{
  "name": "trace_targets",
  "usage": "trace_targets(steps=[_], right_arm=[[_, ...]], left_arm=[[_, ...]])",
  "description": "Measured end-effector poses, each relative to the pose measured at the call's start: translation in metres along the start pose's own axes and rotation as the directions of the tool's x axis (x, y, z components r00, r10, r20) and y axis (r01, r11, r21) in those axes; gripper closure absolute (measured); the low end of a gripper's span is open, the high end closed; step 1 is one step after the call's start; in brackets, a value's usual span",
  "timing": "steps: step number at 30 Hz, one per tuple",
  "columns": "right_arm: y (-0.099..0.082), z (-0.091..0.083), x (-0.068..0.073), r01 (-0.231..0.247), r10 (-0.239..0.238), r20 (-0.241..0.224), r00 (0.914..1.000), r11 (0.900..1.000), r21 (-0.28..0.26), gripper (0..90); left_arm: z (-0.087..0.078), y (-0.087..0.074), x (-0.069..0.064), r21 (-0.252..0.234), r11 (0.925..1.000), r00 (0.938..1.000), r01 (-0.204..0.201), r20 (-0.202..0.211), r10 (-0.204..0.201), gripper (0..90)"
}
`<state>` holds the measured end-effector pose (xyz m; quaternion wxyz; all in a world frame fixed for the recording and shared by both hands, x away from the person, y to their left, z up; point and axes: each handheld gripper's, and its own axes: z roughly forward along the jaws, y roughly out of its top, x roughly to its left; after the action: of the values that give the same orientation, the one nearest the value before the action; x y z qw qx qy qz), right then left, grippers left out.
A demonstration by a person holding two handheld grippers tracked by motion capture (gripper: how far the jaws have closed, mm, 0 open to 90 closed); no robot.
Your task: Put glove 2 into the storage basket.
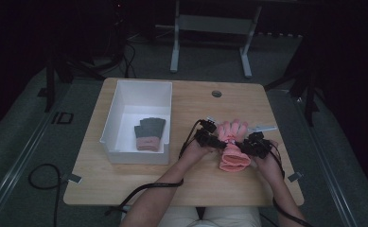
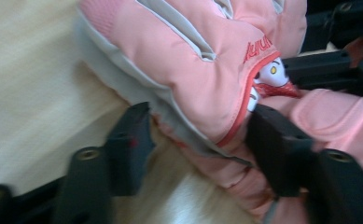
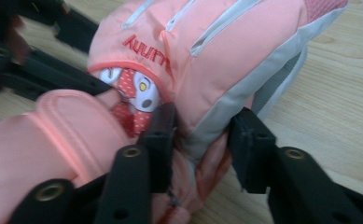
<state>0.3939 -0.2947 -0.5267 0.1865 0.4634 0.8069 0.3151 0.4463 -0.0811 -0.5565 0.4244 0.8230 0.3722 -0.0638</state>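
Pink glove (image 1: 232, 144) between both half-closed tongs

Pink glove (image 1: 234, 150) between both grippers

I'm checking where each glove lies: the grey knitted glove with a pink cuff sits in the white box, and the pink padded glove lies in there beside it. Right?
Not quite. The high view shows the pink padded glove outside the white box, on the wooden table between the two grippers. The grey knitted glove does sit in the box.
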Motion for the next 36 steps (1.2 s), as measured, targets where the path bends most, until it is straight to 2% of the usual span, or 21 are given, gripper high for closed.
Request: trace_targets(steps=[1, 3, 7, 9, 12, 16, 19, 22, 23, 24, 27, 36], right_arm=[[-0.001, 0.000, 0.001, -0.002, 0.002, -0.001, 1.0000, 1.0000, -0.005, 67.5], [-0.002, 0.000, 0.002, 0.006, -0.006, 0.002, 1.0000, 0.9999, -0.008, 70.0], [0.000, 0.000, 0.002, -0.006, 0.006, -0.005, 1.0000, 0.9998, -0.019, 73.6], [0.001, -0.002, 0.003, -0.016, 0.016, -0.006, 0.9998, 0.9994, -0.030, 74.9], [0.006, -0.010, 0.002, -0.018, 0.017, -0.007, 0.9998, 0.9980, -0.060, 76.2], [0.009, -0.019, 0.000, -0.047, 0.044, -0.031, 0.9986, 0.9944, -0.095, 76.8], [0.013, -0.027, 0.002, -0.049, 0.045, -0.038, 0.9983, 0.9916, -0.120, 76.9], [0.017, -0.033, 0.004, -0.049, 0.043, -0.042, 0.9982, 0.9884, -0.144, 77.0], [0.019, -0.037, 0.005, -0.052, 0.045, -0.047, 0.9979, 0.9866, -0.155, 77.0], [0.024, -0.046, 0.008, -0.048, 0.040, -0.051, 0.9979, 0.9820, -0.182, 77.0], [0.033, -0.059, 0.012, -0.036, 0.024, -0.055, 0.9982, 0.9745, -0.221, 77.1], [0.059, -0.088, 0.026, -0.013, -0.009, -0.074, 0.9972, 0.9553, -0.295, 77.0]], left_arm=[[0.002, 0.000, 0.000, -0.001, 1.0000, 0.9997, 0.010, 0.024, -0.010, 49.2], [0.002, 0.001, -0.002, 0.005, 0.9999, 0.9994, -0.013, 0.031, 0.013, 57.4], [0.000, 0.007, -0.007, 0.030, 0.9986, 0.9990, -0.044, 0.010, 0.044, 74.9], [-0.003, 0.010, -0.009, 0.034, 0.9978, 0.9983, -0.057, 0.008, 0.057, 79.5], [-0.010, 0.015, -0.013, 0.019, 0.9973, 0.9973, -0.071, 0.021, 0.071, 80.9], [-0.022, 0.022, -0.021, 0.000, 0.9928, 0.9920, -0.120, 0.040, 0.120, 81.3], [-0.034, 0.028, -0.029, -0.010, 0.9882, 0.9877, -0.153, 0.030, 0.153, 81.7], [-0.043, 0.032, -0.033, -0.019, 0.9862, 0.9856, -0.165, 0.035, 0.165, 82.1], [-0.054, 0.036, -0.037, -0.034, 0.9821, 0.9818, -0.185, 0.037, 0.186, 82.1], [-0.059, 0.038, -0.039, -0.043, 0.9799, 0.9796, -0.195, 0.042, 0.197, 82.1], [-0.076, 0.045, -0.047, -0.068, 0.9723, 0.9734, -0.223, 0.036, 0.226, 82.3], [-0.121, 0.065, -0.061, -0.074, 0.9537, 0.9561, -0.291, 0.008, 0.293, 82.2]])
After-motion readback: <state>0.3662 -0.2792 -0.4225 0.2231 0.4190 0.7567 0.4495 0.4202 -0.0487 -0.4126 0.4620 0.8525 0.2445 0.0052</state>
